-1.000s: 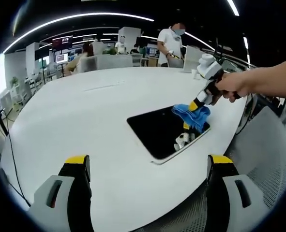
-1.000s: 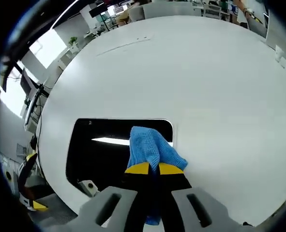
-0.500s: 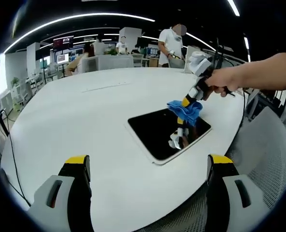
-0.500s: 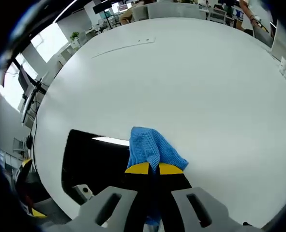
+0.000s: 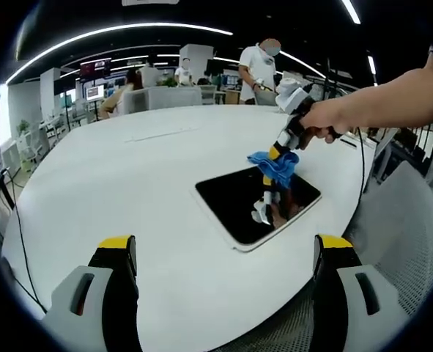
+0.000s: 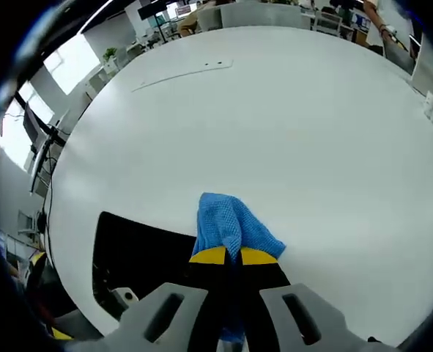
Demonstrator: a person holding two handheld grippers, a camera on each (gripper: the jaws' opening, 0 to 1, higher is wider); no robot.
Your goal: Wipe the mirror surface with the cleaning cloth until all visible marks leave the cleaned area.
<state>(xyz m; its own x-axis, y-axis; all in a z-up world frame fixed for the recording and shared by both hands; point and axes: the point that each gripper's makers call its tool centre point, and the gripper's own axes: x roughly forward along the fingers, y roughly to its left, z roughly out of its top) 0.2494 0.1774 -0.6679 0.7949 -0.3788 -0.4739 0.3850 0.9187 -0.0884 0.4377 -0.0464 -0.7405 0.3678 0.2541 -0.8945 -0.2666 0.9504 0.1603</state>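
Blue microfibre, bunched into a wad: the cleaning cloth (image 6: 233,227) sitting clamped between the jaws of the right gripper (image 6: 226,256), folds spilling forward past the yellow tips. Gripping it bunched like this probably giving a soft pad to press on the glass while keeping the hard tips off it. In the left gripper view, appearing right of centre at the far edge of the mirror (image 5: 256,203), cloth (image 5: 273,163) meeting the dark surface there, right gripper (image 5: 278,152) tilted down from the person's hand (image 5: 323,123) at upper right; reflection of the tool showing in the glass below.

Mirror lying flat on the white counter (image 5: 128,183), near the counter's edge, right of frame centre. Dark rounded rectangle, long axis running from lower centre toward upper right in the left gripper view, a shorter side facing the near counter edge. In the right gripper view, mirror (image 6: 139,253) sitting lower left, cloth overlapping its right end.

Left gripper (image 5: 223,253) hanging back at the bottom of its own view, jaws wide apart and holding nothing, likely kept clear to leave mirror and cloth in sight. Marks on the glass too small to judge.
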